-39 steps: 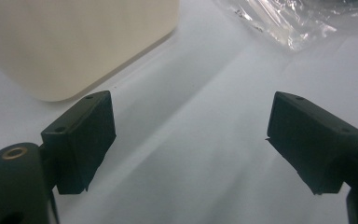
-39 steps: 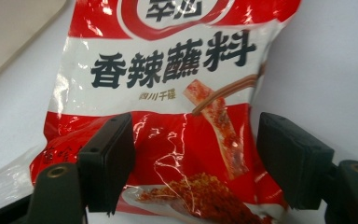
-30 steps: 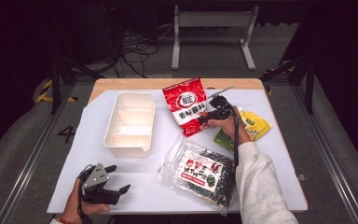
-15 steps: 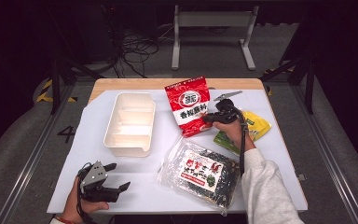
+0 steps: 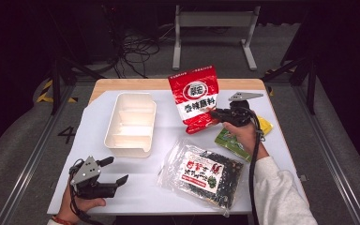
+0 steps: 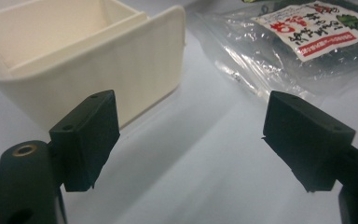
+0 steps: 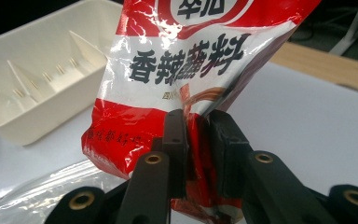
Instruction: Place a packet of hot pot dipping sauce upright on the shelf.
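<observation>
A red and white sauce packet (image 5: 194,96) hangs upright above the table's far middle, held by its lower right corner in my right gripper (image 5: 214,114). In the right gripper view the jaws have just been closing, and my right gripper (image 7: 196,140) now pinches the red packet (image 7: 191,60) between its pads. My left gripper (image 5: 117,169) hovers open at the front left with nothing between its jaws. In the left gripper view my left gripper (image 6: 191,135) points at the white divided tray (image 6: 135,70) and a clear bag of dark seaweed (image 6: 307,32).
The white tray (image 5: 126,151) lies left of centre, long side running away from me. The seaweed bag (image 5: 201,171) lies at the front middle. A green packet (image 5: 229,140) and a yellow packet (image 5: 264,124) lie under the right hand. A metal stand and cables sit beyond the table.
The right gripper closed on the red packet and lifted it off the table, tipping it upright. The left gripper rose slightly at the front left.
</observation>
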Demonstrator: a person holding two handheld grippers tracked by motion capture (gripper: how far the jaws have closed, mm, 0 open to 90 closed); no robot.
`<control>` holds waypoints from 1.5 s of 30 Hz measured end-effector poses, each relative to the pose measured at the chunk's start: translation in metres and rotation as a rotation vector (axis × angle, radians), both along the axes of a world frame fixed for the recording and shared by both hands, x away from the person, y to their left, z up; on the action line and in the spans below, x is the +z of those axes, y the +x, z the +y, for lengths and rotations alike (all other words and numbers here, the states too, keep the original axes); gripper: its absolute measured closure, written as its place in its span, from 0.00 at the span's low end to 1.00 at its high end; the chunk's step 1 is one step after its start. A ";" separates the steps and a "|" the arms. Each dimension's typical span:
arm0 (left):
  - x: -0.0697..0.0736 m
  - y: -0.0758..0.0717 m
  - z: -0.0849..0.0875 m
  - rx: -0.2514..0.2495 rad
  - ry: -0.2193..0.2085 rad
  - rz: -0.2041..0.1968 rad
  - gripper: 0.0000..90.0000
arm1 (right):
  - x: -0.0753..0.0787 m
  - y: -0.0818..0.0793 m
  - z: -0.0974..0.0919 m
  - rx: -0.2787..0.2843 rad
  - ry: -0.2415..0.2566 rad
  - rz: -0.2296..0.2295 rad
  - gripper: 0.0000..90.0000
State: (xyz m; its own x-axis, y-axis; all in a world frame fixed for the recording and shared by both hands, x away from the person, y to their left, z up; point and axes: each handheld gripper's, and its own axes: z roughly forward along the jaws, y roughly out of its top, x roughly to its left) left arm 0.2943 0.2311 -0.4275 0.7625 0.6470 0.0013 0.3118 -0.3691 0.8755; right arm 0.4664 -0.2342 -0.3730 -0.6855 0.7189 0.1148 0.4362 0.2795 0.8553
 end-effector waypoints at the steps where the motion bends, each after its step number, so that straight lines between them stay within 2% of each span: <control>1: 0.002 0.000 -0.001 -0.001 -0.009 0.006 0.21 | 0.002 -0.003 -0.001 0.004 0.008 -0.004 0.86; 8: 0.014 0.008 -0.018 -0.017 -0.020 0.007 0.20 | 0.008 -0.033 -0.006 0.044 0.064 -0.071 0.86; 12: 0.022 0.013 -0.034 -0.063 -0.039 0.000 0.19 | 0.006 -0.051 -0.005 0.081 0.080 -0.098 0.86; 17: 0.031 0.020 -0.066 -0.134 -0.047 0.001 0.19 | 0.002 -0.069 -0.002 0.123 0.096 -0.121 0.86; 20: 0.035 0.025 -0.082 -0.141 -0.043 -0.001 0.19 | 0.001 -0.081 0.003 0.160 0.109 -0.130 0.85; 25: 0.041 0.035 -0.102 -0.169 -0.091 0.001 0.20 | 0.000 -0.098 0.010 0.210 0.120 -0.152 0.85; 28: 0.044 0.043 -0.114 -0.160 -0.119 0.013 0.26 | -0.002 -0.107 0.016 0.237 0.128 -0.159 0.86; 30: 0.045 0.049 -0.119 -0.153 -0.123 0.025 0.32 | -0.003 -0.111 0.020 0.246 0.126 -0.172 0.85; 32: 0.044 0.054 -0.122 -0.155 -0.155 0.045 0.31 | -0.004 -0.115 0.023 0.252 0.134 -0.176 0.85; 36: 0.041 0.058 -0.127 -0.172 -0.171 0.060 0.34 | -0.007 -0.120 0.030 0.270 0.142 -0.183 0.85; 38: 0.042 0.058 -0.127 -0.185 -0.185 0.055 0.41 | -0.009 -0.121 0.034 0.272 0.134 -0.184 0.85; 45: 0.040 0.059 -0.130 -0.197 -0.171 0.056 0.65 | -0.015 -0.128 0.047 0.306 0.115 -0.181 0.85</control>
